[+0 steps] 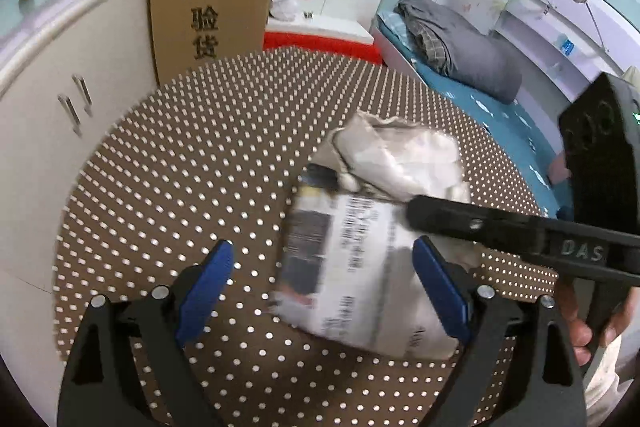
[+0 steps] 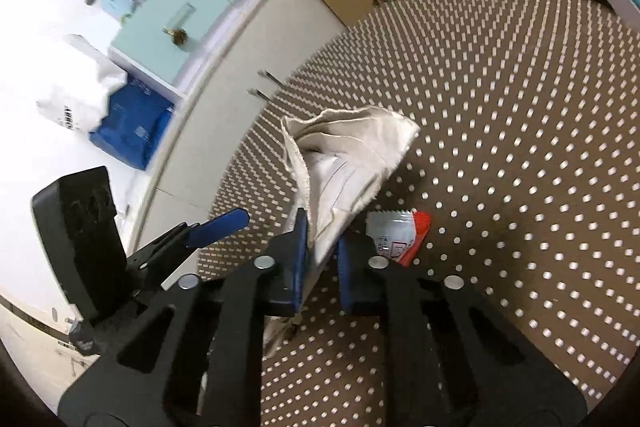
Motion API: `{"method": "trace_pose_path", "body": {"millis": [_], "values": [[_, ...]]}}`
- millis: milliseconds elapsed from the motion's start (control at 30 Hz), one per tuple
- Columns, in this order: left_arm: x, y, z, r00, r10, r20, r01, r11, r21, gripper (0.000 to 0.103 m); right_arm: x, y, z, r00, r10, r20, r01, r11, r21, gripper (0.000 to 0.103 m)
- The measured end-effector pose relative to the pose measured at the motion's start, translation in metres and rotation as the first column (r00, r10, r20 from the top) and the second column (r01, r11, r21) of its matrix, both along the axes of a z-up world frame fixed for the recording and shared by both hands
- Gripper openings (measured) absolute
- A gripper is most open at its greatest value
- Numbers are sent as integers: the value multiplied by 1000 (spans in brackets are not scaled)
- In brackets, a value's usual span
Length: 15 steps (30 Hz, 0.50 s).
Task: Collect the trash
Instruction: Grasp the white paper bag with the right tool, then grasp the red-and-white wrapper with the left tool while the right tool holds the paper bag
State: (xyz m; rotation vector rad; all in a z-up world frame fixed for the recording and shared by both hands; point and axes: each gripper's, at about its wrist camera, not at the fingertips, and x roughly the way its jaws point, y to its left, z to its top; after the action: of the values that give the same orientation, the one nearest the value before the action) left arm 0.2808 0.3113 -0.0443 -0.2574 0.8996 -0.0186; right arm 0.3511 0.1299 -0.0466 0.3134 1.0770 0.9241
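Bag: cloth sack (image 2: 344, 163) on the perforated table (image 2: 520, 131), soft, light, floppy; take its gathered edge.
Right gripper (image 2: 322, 259): clamped on that edge.
Left gripper (image 1: 324, 283): spread wide around printed paper (image 1: 344, 267).
Wrapper (image 2: 396, 235): beside the sack, thin, slippery.

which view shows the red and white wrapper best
The right wrist view: the wrapper lies on the table just right of the right gripper, partly hidden behind a finger. The left wrist view shows none of it.
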Motion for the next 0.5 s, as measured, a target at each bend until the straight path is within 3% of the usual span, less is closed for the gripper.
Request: {"method": "trace_pose_path", "body": {"millis": [267,500], "values": [[-3,-28,25,999,-25,26,24,999,41,89,-12,-61,43,991,-100,83,93,992,82,7],[21,-62,-4,996,-59,-71,64,995,76,89,-16,-127,66,957,-227,180,221,974,55,7]]}}
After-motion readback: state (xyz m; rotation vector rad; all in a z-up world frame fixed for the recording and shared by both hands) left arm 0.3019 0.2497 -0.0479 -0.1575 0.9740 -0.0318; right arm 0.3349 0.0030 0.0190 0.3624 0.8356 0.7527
